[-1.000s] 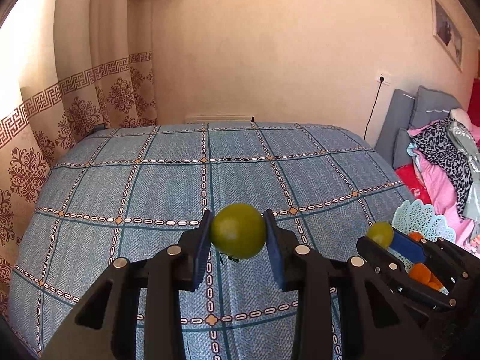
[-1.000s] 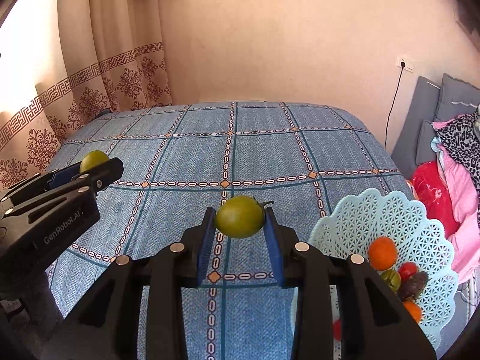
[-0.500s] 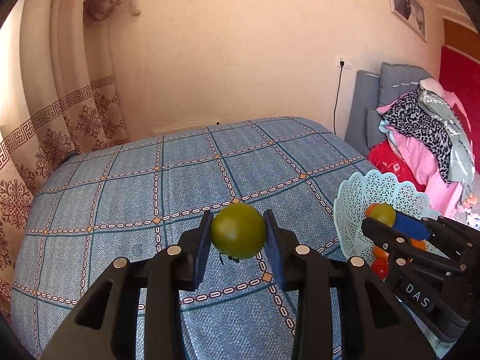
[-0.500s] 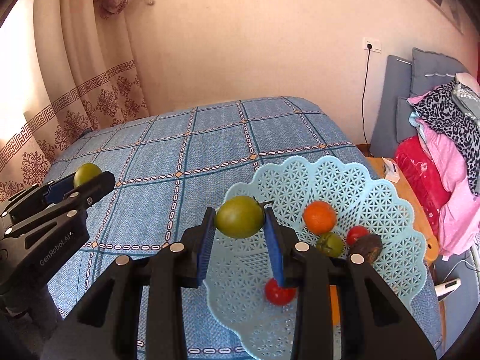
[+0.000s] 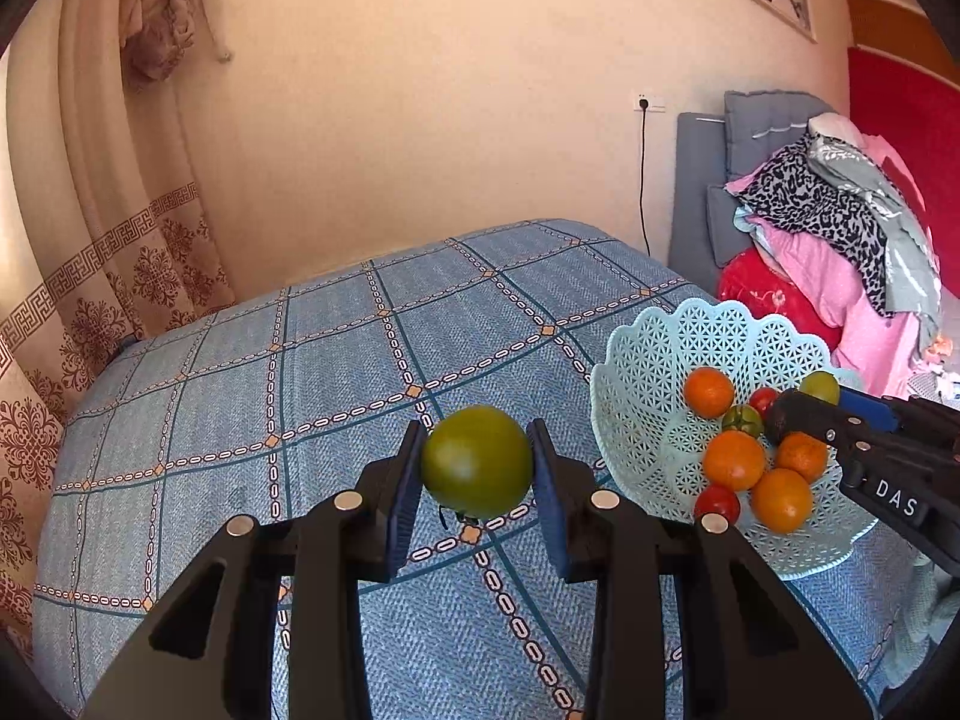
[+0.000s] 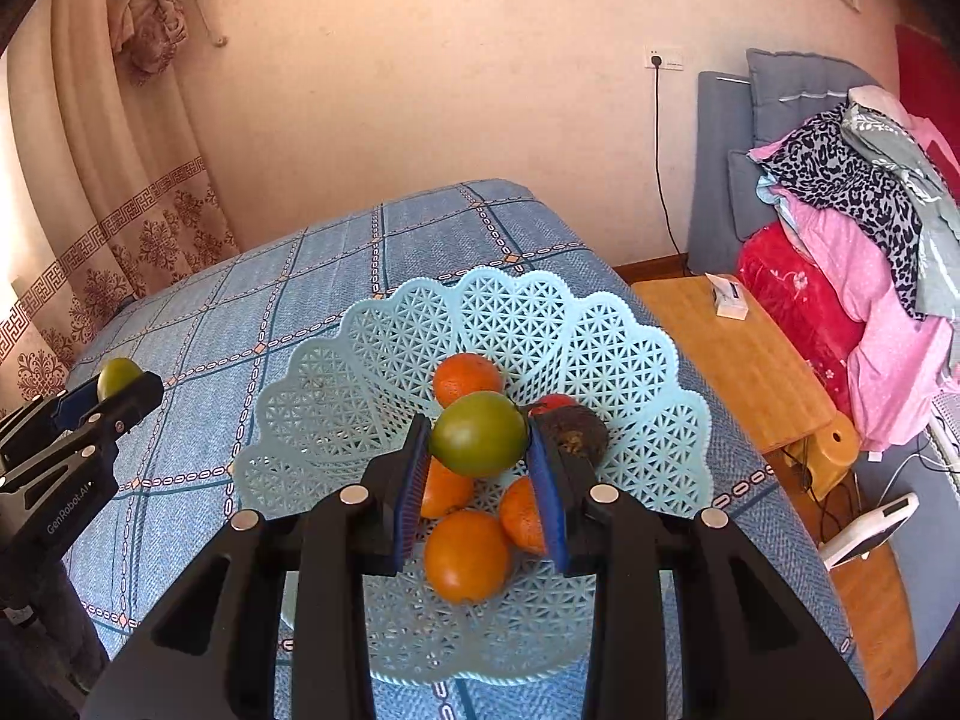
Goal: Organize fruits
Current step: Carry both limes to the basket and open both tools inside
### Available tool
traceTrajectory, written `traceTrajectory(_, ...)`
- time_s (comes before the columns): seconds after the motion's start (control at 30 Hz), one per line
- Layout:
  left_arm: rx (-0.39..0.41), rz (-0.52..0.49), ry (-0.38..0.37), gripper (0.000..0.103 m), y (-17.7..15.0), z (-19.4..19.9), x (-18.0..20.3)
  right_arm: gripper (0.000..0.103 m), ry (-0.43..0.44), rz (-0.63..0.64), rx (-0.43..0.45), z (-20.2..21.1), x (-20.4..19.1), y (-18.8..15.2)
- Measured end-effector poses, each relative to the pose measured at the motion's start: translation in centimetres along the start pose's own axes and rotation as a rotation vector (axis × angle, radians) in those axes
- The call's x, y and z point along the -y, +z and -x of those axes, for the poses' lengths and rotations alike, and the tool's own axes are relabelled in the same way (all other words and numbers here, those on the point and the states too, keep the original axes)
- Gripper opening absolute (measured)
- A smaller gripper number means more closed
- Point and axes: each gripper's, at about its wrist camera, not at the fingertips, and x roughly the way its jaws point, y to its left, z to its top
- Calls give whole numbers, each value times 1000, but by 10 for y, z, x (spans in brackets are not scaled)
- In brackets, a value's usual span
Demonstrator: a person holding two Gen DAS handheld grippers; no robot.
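The bed (image 5: 252,420), under its blue checked cover, takes up most of the room, and near its right edge sits the pale blue lattice basket (image 6: 384,348), already holding several oranges (image 6: 467,553), a small red fruit and one dark, rough-skinned one (image 6: 576,429). Beyond the bed there is a heap of clothes (image 6: 852,192) against a grey headboard.

The right gripper (image 6: 480,468) hangs directly over the basket's pile, its blue pads closed firmly on a green tomato (image 6: 478,433) — the fruit fills the gap and bulges a little past the pads. The left gripper (image 5: 477,483) is off to the side above the bedcover, well apart from the basket, and it too is clamped on a second green tomato (image 5: 476,461), pads pressed against both flanks.

The step in hand looks to be the right side's drop-off. To do it well I would bring the tomato down until it almost rests in a hollow among the oranges, rather than on the crown of one, and only then ease the pads apart — released from this height, a round fruit may bounce off the pile and roll over the low scalloped rim. The basket is light plastic on soft bedding, so any nudge from the fingers could tip it. The left side should wait clear until the right has lifted out.
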Motion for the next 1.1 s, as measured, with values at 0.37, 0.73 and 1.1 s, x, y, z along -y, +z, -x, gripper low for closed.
traceTrajectory(0.37,-23,-30,-58,35,6,-1,38,34,-3,-51,36,13,37,-2)
traceTrajectory(0.73,-84,-40,-152,35,9,-17,74,34,38,-44,49,16,43,-7)
traceTrajectory(1.1,-116,-42,-196,35,10,-28,87,34,76,-47,48,16,44,-13)
